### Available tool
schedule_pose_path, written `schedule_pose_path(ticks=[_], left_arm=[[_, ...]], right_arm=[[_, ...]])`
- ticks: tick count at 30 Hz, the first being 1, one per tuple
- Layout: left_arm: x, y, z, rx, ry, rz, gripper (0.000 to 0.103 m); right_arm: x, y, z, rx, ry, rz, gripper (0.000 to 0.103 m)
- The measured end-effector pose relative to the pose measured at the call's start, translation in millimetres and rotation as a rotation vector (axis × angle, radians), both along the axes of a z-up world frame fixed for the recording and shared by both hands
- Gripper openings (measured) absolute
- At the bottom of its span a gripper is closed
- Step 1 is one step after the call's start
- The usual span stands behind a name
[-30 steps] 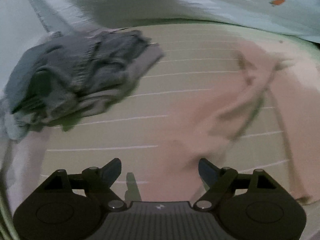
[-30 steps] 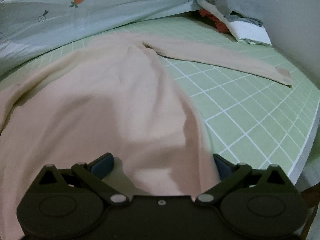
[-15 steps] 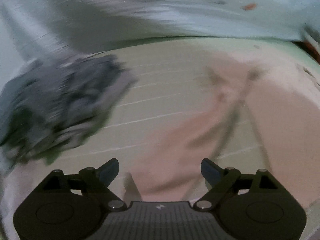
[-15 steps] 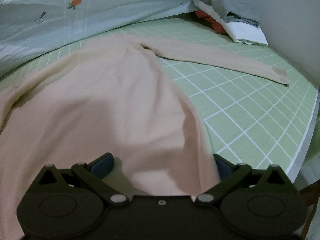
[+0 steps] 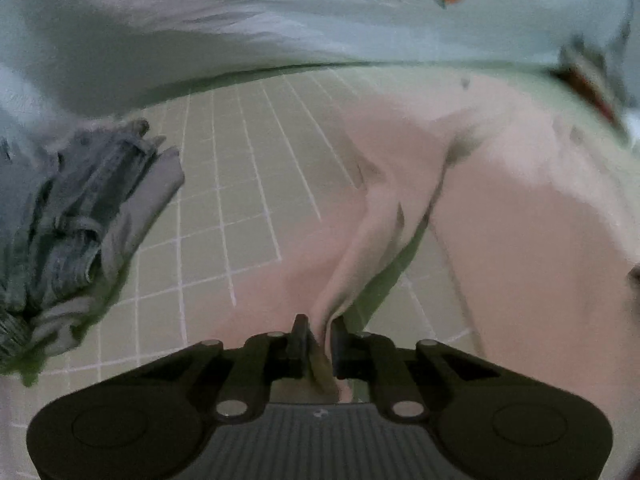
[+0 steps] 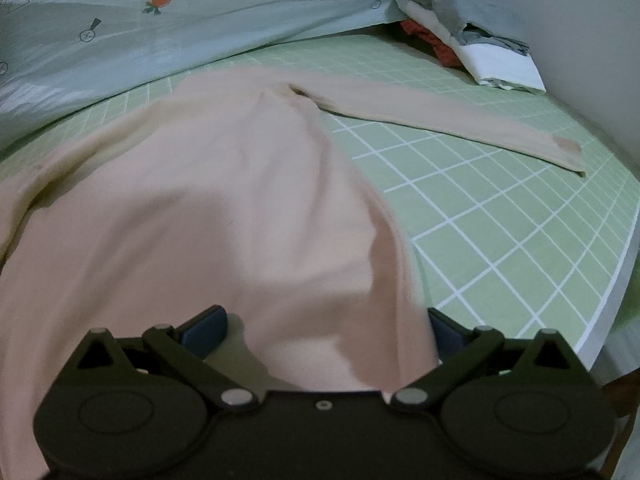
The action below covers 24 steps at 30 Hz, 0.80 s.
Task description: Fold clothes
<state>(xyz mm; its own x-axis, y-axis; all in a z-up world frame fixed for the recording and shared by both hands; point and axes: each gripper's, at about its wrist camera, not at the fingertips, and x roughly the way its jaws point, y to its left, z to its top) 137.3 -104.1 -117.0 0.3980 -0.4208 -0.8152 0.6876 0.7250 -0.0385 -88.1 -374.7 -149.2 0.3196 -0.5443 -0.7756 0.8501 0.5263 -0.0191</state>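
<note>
One pink long-sleeved top (image 6: 224, 216) lies spread on the green checked bed sheet (image 6: 500, 216), one sleeve (image 6: 448, 124) stretched far right, ending near the bed's right edge. Two clothes heaps sit at the margins: a grey pile (image 5: 68, 216) at the left, another pile (image 6: 464, 36) in the far right corner. A carrot-print quilt (image 6: 168, 28) bounds the far side. The left gripper (image 5: 318, 336) is closing its fingers on a raised fold of the top. The right gripper (image 6: 324, 332) stands wide open, fabric between its fingers. Bare sheet lies between the top and the grey pile.
</note>
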Motion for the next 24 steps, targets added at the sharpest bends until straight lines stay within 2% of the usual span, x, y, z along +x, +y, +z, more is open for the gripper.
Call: schedule_pose_path(ticks=[3, 6, 7, 9, 11, 13, 15, 18, 24], left_arm=[[35.5, 29.4, 22.9, -0.124, 0.05, 0.125, 0.013], [75.0, 60.7, 32.4, -0.23, 0.038, 0.31, 0.026], [83.8, 66.6, 33.8, -0.215, 0.012, 0.358, 0.034], [100.0, 77.3, 36.4, -0.179, -0.039, 0.442, 0.041], [105.6, 84.7, 37.3, -0.135, -0.075, 0.458, 0.059], [101.6, 94.1, 36.5, -0.115, -0.076, 0.473, 0.071], [92.9, 102.8, 35.9, -0.106, -0.052, 0.473, 0.072], [69.7, 104.9, 34.0, -0.11, 0.001, 0.45, 0.083], [25.8, 72.5, 16.0, -0.009, 0.026, 0.326, 0.084]], right_arm=[[0.4, 0.1, 0.0, 0.0, 0.001, -0.002, 0.103], [1.0, 0.8, -0.1, -0.001, 0.002, -0.005, 0.103], [1.2, 1.0, -0.2, -0.001, 0.002, -0.006, 0.103], [1.6, 1.4, -0.3, -0.001, 0.003, -0.008, 0.103], [2.8, 2.1, -0.1, -0.001, 0.004, -0.013, 0.103], [4.4, 3.1, 0.3, 0.0, 0.006, -0.021, 0.103], [6.2, 3.3, 0.9, 0.004, 0.01, -0.03, 0.103], [8.9, 2.8, 1.9, 0.012, 0.017, -0.044, 0.103], [10.5, 1.2, 2.1, 0.021, 0.027, -0.057, 0.103]])
